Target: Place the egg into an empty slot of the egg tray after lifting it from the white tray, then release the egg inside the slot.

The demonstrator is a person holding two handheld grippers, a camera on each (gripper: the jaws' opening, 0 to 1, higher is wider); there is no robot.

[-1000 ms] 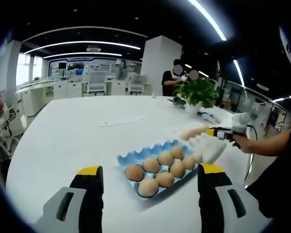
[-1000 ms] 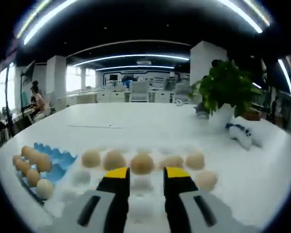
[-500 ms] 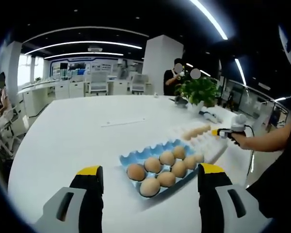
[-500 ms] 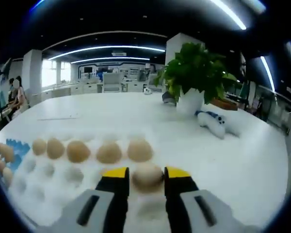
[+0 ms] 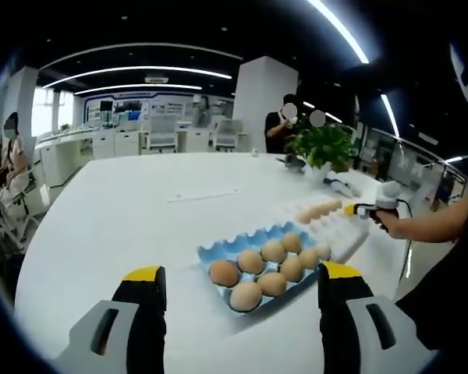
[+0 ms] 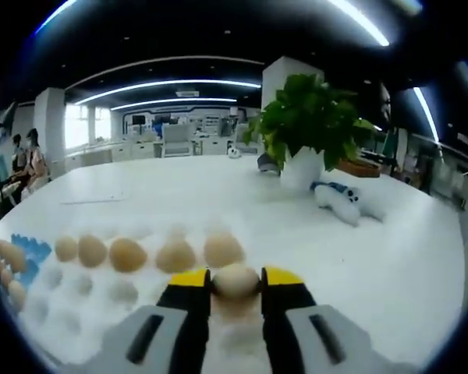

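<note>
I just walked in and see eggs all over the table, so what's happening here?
A person is moving eggs with two hand-held grippers. The right gripper has its jaws closed on an egg over the white tray, where five more eggs sit in a row. The left gripper is open and holds nothing, in front of the blue egg tray, which holds seven eggs.

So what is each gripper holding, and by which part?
Right gripper pinches an egg by its two sides. Left gripper holds nothing.
</note>
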